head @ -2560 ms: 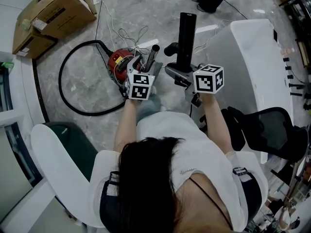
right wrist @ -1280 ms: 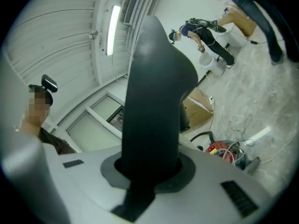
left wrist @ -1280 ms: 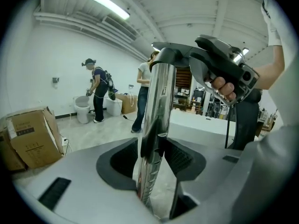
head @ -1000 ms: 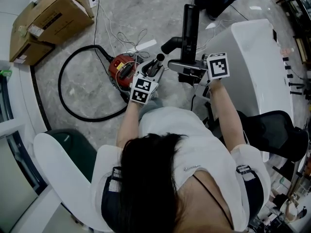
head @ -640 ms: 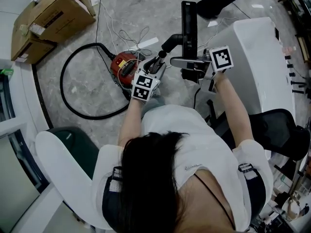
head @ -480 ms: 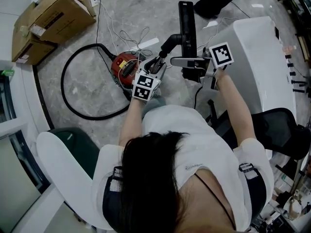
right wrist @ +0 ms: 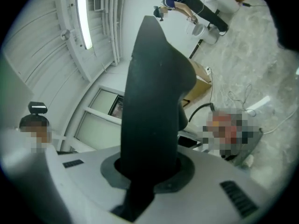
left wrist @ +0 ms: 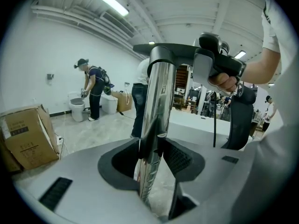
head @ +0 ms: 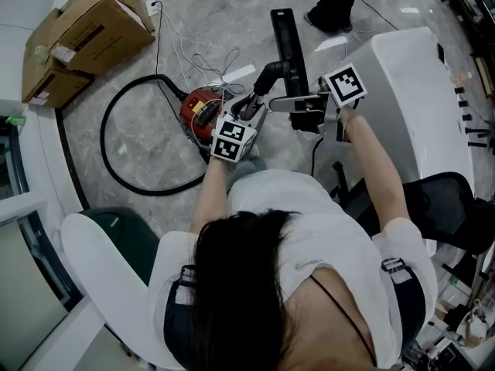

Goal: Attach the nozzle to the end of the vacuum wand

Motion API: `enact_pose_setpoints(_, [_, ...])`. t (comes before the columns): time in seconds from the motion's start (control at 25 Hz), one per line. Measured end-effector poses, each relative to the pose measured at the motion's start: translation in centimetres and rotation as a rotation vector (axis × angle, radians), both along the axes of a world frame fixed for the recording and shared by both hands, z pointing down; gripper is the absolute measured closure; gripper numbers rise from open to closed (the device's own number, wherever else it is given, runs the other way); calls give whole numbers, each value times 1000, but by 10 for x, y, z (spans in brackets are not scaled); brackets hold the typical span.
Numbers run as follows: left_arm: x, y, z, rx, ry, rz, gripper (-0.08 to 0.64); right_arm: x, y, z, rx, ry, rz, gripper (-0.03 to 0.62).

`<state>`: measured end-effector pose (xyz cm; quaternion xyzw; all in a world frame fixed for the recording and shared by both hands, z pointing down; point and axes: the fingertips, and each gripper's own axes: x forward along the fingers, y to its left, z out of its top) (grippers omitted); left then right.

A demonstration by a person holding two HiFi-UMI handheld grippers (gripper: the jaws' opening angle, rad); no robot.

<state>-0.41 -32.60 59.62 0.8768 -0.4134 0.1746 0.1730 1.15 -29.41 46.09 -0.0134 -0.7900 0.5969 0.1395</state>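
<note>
My left gripper [head: 249, 116] is shut on the chrome vacuum wand [head: 249, 105], which stands upright between its jaws [left wrist: 154, 153]. The wand [left wrist: 158, 101] rises to a black collar at its top. My right gripper [head: 288, 101] is shut on the black floor nozzle [head: 285, 41], gripping the nozzle's body [right wrist: 154, 92]. The nozzle's curved neck [head: 267, 76] reaches down to the wand's top end and meets it. How far it sits on the wand I cannot tell. The right gripper and the hand holding it show in the left gripper view just right of the wand's top.
The red vacuum body [head: 199, 110] lies on the floor beyond my left gripper, its black hose [head: 116, 145] looping left. Cardboard boxes [head: 85, 29] stand at the far left, a white table [head: 410, 91] at the right, a black chair [head: 433, 207] beside it. A person's foot [head: 332, 10] is ahead.
The right gripper has rolled, so the nozzle's head now leans to the left. Its neck has come down onto the wand's end. The left gripper has kept still.
</note>
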Motion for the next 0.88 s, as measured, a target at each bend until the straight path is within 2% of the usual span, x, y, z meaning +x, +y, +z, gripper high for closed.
enact_pose_setpoints(0.32, [-2, 0, 0, -15, 12, -3, 396, -10, 11, -1, 155, 88, -130, 525])
enact_pose_setpoints(0.68, [2, 2, 1, -18, 15, 5, 396, -7, 19, 3, 183, 160, -163, 525])
enact_pose_setpoints(0.88, [3, 2, 0, -18, 17, -6, 396, -4, 21, 10, 280, 216, -170, 525])
